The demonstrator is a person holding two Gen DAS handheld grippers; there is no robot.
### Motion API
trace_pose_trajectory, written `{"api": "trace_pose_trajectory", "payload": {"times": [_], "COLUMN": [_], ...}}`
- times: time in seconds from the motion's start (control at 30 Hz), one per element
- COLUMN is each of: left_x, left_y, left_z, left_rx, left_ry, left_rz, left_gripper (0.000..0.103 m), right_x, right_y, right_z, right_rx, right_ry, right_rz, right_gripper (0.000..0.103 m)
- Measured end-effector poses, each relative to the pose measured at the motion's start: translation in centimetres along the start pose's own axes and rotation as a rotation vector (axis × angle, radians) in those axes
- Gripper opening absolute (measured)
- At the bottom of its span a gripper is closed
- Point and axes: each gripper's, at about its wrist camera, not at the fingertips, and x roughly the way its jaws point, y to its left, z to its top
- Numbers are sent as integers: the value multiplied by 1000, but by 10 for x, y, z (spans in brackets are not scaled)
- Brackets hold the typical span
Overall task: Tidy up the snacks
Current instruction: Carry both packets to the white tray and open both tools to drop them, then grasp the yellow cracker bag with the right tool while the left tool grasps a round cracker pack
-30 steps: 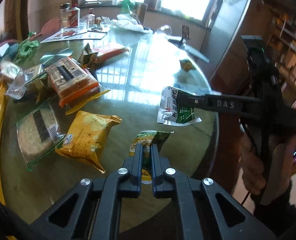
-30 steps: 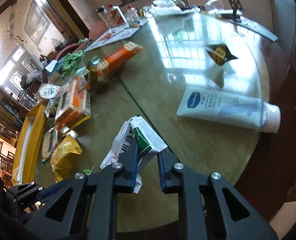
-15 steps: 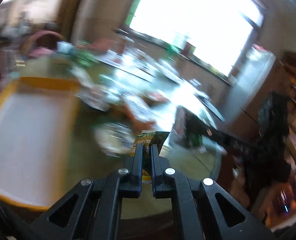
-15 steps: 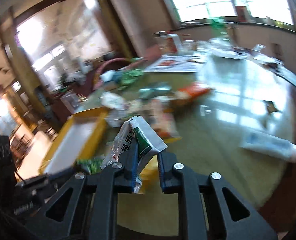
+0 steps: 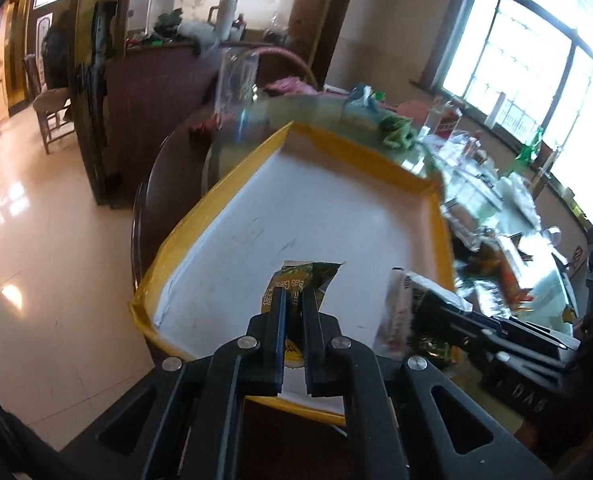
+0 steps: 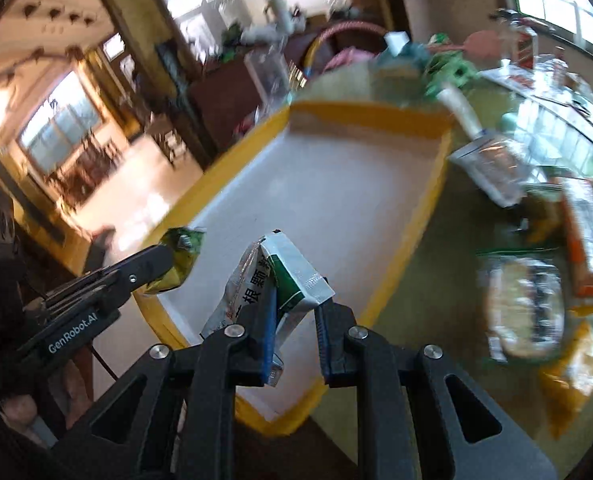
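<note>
My left gripper (image 5: 294, 304) is shut on a small green and yellow snack packet (image 5: 304, 278) and holds it over the near part of a yellow-rimmed tray with a white floor (image 5: 296, 208). My right gripper (image 6: 296, 300) is shut on a white and green snack packet (image 6: 284, 276), also over the tray's near end (image 6: 336, 200). The right gripper and its packet (image 5: 400, 304) show at the right of the left wrist view. The left gripper and its packet (image 6: 178, 260) show at the left of the right wrist view. The tray holds nothing.
Several snack packs lie on the round glass table to the right of the tray, among them an orange box (image 6: 584, 236), a clear wrapped pack (image 6: 524, 308) and a yellow bag (image 6: 572, 376). Bottles and clutter stand near the window (image 5: 456, 128). The tray's left side overhangs the floor (image 5: 36, 220).
Both grippers have swung left from the middle of the table to above the yellow tray, each still holding its packet. The tray now fills both views.
</note>
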Motion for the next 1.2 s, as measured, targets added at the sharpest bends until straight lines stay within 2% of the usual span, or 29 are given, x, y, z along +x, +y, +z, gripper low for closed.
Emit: {"api": "trace_pose_trajectory", "payload": {"times": [0.23, 0.3, 0.37, 0.43, 0.5, 0.57, 0.73, 0.87, 1.03, 1.2], "left_x": [9, 17, 18, 14, 3, -11, -33, -40, -40, -33], "left_y": [3, 1, 2, 6, 7, 5, -10, -36, -73, -98], "left_z": [-4, -1, -2, -1, 0, 3, 1, -3, -10, -13], "left_rx": [56, 41, 20, -21, -59, -69, -70, -32, 46, 94], "left_ry": [41, 82, 102, 104, 63, 11, -91, -106, -97, -55], "left_rz": [90, 78, 48, 21, -14, -29, -119, -195, -262, -280], "left_gripper": [5, 6, 13, 45, 57, 59, 71, 73, 76, 76], "right_x": [28, 31, 35, 33, 23, 6, -36, -61, -96, -107], "right_y": [25, 25, 24, 22, 19, 16, 2, -28, -85, -143], "right_z": [-6, -10, -12, -12, -12, -12, -19, -35, -59, -82], "right_rx": [-139, -147, -151, -151, -144, -134, -86, 3, 128, 341], "right_ry": [37, 53, 72, 65, 37, -23, -101, -108, -139, -84], "right_rz": [-114, -134, -134, -105, -96, -94, -37, 14, -109, -231], "right_gripper": [20, 21, 21, 30, 64, 70, 73, 74, 74, 74]}}
